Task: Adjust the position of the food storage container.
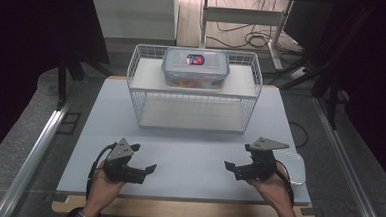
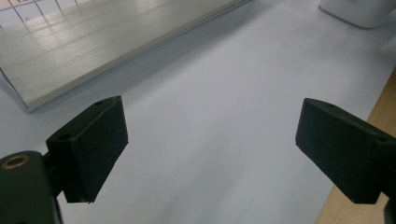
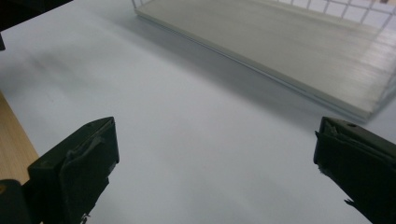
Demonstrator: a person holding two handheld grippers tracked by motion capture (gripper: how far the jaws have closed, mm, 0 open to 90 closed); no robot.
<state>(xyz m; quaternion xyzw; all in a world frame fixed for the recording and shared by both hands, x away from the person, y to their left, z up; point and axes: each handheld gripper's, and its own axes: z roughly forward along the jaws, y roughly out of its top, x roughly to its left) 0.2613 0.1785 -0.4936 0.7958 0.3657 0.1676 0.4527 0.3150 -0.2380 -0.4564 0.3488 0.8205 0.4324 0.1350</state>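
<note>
Jaws on both tools stand wide apart with nothing between them: the left gripper (image 1: 144, 159) sits low over the near left of the white table (image 1: 188, 158), and the right gripper (image 1: 237, 163) mirrors it at the near right, each held in a hand that comes in from the near edge. In the left gripper view the black pads (image 2: 95, 140) frame bare tabletop, and the right gripper view shows the same between its own pads (image 3: 84, 168), so neither tool holds or touches anything. Both point inward and slightly forward, which reads as a ready stance before a reach. Just right of the right hand (image 1: 272, 188) lies a clear lid or shallow dish (image 1: 298, 166) at the table's edge; which it is cannot be told. Farther off, in the middle of the table's far half, stands a white wire rack (image 1: 193, 106). On its upper shelf rests a clear lidded food container (image 1: 195, 68) with a blue-rimmed lid and something reddish inside, well apart from both grippers. Set centred and high, the container seems placed for a two-handed lift off the shelf.
</note>
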